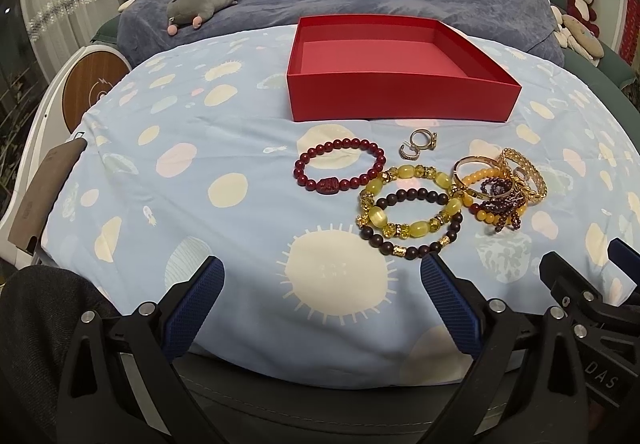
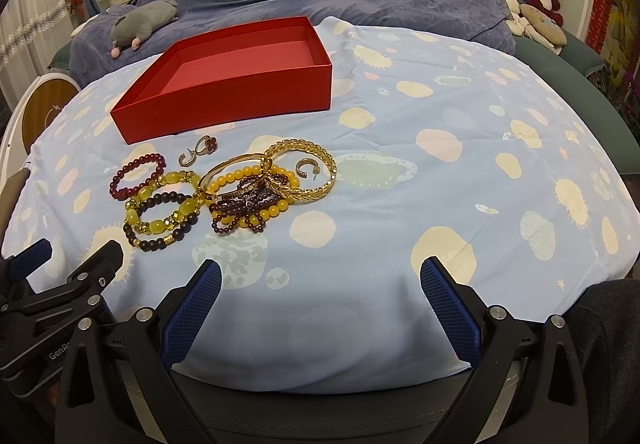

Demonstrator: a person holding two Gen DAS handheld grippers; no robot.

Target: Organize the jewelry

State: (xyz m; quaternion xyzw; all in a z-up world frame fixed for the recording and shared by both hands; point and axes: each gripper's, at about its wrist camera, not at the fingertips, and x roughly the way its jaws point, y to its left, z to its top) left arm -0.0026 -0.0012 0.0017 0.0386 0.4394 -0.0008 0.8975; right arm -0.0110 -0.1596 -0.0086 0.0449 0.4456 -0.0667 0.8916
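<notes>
Nearest the camera, the left gripper has its two blue pads wide apart with nothing between them. The right gripper is the same, wide apart and empty. Both hang low over the cloth.

The jewelry sits in the middle of the left view, just past the pads. The brown bracelet is closest, and the yellow bracelet lies across it, touching. These beads are round, hard and light, and they may roll or slip. Pinching across one side of the loop looks best.

The red bracelet lies alone to the left, so it should be the easiest to take. On the right is a tangled pile with a gold bangle, stiff and smooth. Pulling one piece may drag others. The small rings are tiny, and I cannot tell their shape well.

The red box waits empty, upper middle of the frame.
</notes>
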